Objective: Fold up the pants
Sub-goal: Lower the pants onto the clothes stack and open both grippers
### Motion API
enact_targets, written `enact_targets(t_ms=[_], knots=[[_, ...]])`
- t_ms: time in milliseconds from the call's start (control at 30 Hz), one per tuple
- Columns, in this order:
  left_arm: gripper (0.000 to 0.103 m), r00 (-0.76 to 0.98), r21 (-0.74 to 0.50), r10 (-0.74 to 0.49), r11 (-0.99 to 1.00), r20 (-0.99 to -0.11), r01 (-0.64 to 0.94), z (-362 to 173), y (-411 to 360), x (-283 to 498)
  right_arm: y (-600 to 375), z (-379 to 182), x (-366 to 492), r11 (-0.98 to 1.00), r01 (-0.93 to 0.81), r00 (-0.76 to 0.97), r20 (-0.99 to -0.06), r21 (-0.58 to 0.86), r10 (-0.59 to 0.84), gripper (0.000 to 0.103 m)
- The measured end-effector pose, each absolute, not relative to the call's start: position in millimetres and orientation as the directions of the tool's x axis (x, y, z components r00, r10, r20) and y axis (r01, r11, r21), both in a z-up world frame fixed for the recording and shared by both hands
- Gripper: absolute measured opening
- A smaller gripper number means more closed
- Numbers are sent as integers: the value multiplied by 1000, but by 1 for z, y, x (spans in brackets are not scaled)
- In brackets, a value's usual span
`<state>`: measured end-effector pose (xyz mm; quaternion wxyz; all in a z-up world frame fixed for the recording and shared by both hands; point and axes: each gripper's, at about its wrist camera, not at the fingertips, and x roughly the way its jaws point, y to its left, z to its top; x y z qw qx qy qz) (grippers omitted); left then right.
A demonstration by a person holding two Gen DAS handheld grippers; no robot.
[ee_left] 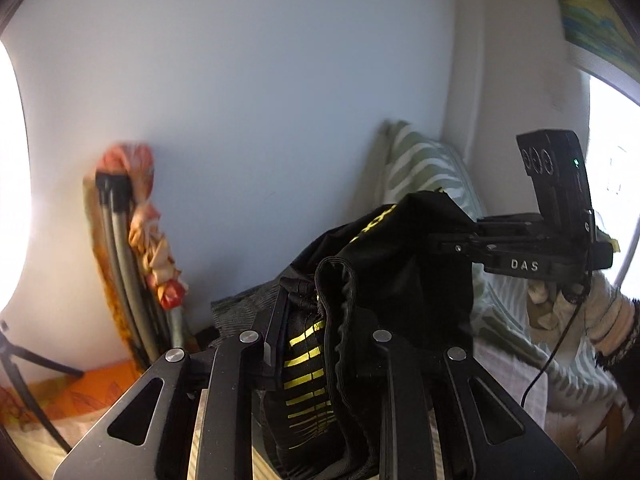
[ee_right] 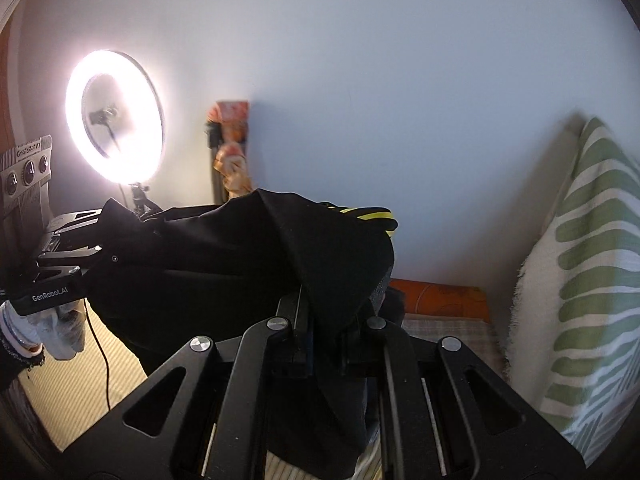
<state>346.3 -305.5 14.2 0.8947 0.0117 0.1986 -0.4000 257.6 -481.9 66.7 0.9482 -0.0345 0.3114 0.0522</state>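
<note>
The black pants (ee_left: pixel 400 264) with yellow stripes hang in the air, stretched between both grippers. My left gripper (ee_left: pixel 320 312) is shut on the elastic waistband with its drawstring. My right gripper (ee_right: pixel 332 320) is shut on another part of the black pants (ee_right: pixel 240 264). In the left wrist view the right gripper (ee_left: pixel 444 240) comes in from the right, clamped on the fabric. In the right wrist view the left gripper (ee_right: pixel 96 236) sits at the far left, clamped on the cloth. The lower part of the pants is hidden behind the gripper bodies.
A bed with a pale sheet (ee_left: pixel 512 376) lies below. A green striped pillow (ee_right: pixel 580 280) leans on the white wall at right. A lit ring light (ee_right: pixel 114 116) on a tripod stands left. An orange flowered cloth on a folded frame (ee_left: pixel 136 220) leans against the wall.
</note>
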Motion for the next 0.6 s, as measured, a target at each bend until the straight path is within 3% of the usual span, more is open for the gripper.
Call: enact_targets(t_ms=[400,600], knots=[[24,680,-152,-595,790,-429,595,-28,-329,423,-516,6,335,994,-106,744,-666,-28,60,9],[35,767,-15,-455,864,-453,504,-27,-345,430,-530,-9,353,996,-81,734,-678,-29,40,9]])
